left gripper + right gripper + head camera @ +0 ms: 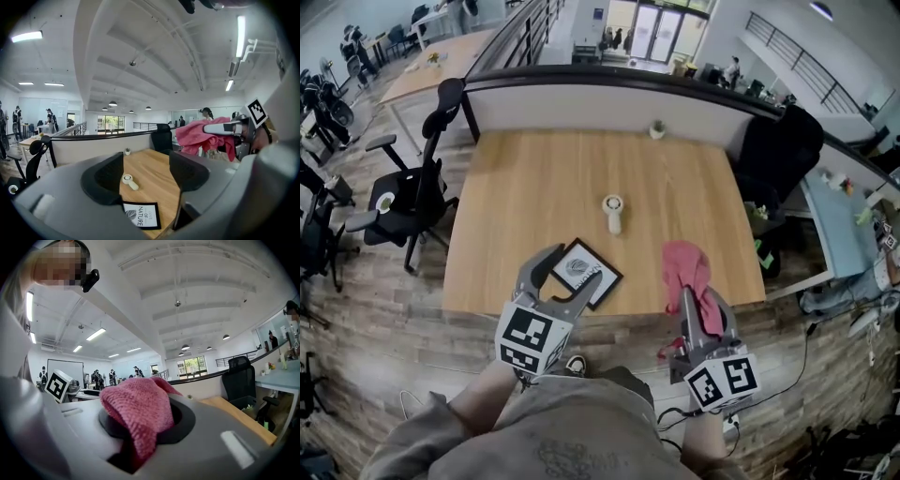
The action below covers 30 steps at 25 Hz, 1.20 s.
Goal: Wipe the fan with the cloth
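Head view: left gripper (572, 267) has its jaws apart and empty, over the framed card (602, 274), near-left of the fan (613, 212). Right gripper (701, 305) is clamped on the pink cloth (686, 267), near-right of the fan. Fan lies flat beyond both, untouched. I'd pin its handle with the left, then drag loose cloth across the head.
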Motion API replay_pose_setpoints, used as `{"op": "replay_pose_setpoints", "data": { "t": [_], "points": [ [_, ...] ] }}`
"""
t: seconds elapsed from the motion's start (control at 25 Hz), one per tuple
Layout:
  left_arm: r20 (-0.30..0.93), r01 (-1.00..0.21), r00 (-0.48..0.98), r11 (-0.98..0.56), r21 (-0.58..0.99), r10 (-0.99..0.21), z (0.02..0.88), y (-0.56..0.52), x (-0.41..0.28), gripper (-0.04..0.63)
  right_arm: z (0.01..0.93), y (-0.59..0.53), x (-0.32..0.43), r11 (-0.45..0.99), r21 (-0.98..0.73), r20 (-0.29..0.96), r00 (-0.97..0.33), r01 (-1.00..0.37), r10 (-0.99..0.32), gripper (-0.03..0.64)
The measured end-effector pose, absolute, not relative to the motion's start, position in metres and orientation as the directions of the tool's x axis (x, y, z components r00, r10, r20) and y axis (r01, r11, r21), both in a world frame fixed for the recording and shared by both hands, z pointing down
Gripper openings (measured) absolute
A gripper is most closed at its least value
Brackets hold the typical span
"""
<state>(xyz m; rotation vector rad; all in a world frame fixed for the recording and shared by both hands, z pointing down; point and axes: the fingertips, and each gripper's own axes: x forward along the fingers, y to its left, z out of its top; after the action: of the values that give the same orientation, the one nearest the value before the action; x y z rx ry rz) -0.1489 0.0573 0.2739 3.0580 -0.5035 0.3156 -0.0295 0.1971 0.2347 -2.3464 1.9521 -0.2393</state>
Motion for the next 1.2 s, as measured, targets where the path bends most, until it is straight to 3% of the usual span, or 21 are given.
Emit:
{"op": "replay_pose_setpoints", "data": {
  "t": [0.44, 1.2],
  "points": [
    [0.249, -0.361, 0.904, -0.932, 0.015, -0.346, 0.306, 0.012, -0.079, 0.298, 0.273, 0.139, 0.046, -0.137, -0.188, 0.13, 0.114, -0.973, -0.985, 0.083],
    [0.384, -0.622, 0.729, -0.783, 0.025, -0.567, 0.353, -0.062, 0.011, 0.316, 0.322, 0.012, 0.163, 0.203, -0.216, 0.25, -0.255, -0.955, -0.934, 0.083]
  ]
}}
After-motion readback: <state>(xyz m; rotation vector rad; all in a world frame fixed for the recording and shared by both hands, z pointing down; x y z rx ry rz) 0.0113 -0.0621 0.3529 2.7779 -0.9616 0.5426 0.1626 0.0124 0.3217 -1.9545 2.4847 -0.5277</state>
